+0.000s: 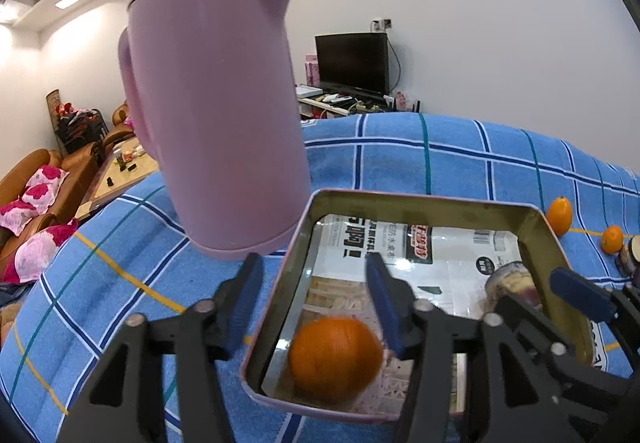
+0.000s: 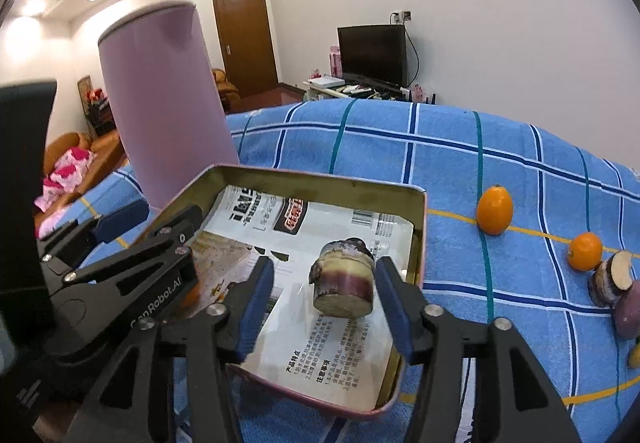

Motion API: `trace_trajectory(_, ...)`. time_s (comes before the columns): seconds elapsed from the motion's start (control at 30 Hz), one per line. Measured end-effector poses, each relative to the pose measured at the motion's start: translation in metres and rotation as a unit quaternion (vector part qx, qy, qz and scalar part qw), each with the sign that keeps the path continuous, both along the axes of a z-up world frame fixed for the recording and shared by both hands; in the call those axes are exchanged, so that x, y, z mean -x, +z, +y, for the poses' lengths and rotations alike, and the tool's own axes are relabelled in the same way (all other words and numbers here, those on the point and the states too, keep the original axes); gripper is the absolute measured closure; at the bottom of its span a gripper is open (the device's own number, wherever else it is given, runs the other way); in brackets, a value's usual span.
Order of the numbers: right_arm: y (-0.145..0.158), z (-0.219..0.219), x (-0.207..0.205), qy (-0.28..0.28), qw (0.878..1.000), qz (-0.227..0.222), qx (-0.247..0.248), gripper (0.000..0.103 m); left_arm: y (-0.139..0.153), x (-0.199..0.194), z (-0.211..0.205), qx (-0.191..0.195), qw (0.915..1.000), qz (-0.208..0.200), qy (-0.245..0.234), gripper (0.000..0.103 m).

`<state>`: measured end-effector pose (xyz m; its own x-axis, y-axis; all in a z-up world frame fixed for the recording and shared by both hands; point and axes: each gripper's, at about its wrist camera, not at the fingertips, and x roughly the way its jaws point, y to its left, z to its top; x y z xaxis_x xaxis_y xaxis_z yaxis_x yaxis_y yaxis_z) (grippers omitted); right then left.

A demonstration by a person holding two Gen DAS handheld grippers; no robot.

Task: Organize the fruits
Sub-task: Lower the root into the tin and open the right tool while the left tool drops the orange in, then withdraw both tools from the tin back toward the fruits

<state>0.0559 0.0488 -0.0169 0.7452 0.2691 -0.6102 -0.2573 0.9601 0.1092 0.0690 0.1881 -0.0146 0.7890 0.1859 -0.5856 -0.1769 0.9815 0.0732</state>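
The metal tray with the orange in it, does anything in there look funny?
Yes. The shallow metal tray holds a round orange fruit and a purple-and-cream cut sugarcane-like stump standing on end, not a whole fruit. It is lined with printed paper packaging. Two more small orange fruits sit outside on the blue checked cloth.

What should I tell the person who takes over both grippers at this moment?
Left gripper: jaws open, empty, above an orange in the tin.
Right gripper: jaws open around a cane piece in the tin, not gripping as far as I can tell.
Done: these two are in the tin.
Left: two kumquats and two more pieces on the cloth, right of the tin.
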Motion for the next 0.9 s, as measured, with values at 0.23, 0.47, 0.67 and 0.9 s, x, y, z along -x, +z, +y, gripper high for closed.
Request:
trace_trajectory(0.23,0.009,-0.013,0.014,-0.018,0.999,-0.039,-0.031,0.031,0.002,0.003,0.001,0.002,0.9999,-0.009,0.005,0.015)
trace_trajectory(0.47,0.020,-0.029,0.027,-0.070,0.993,-0.085,-0.035,0.031,0.005,0.009,0.001,0.010,0.9996,-0.026,0.008,0.005)
trace_trajectory(0.67,0.025,-0.044,0.031,-0.150,0.981,-0.119,0.004,0.031,0.006,0.011,0.000,0.009,0.9994,-0.031,0.008,0.005)
trace_trajectory(0.9,0.023,-0.055,0.025,-0.172,0.979,-0.111,0.004,0.031,0.007,0.014,-0.002,0.001,0.9992,-0.036,0.014,0.005)
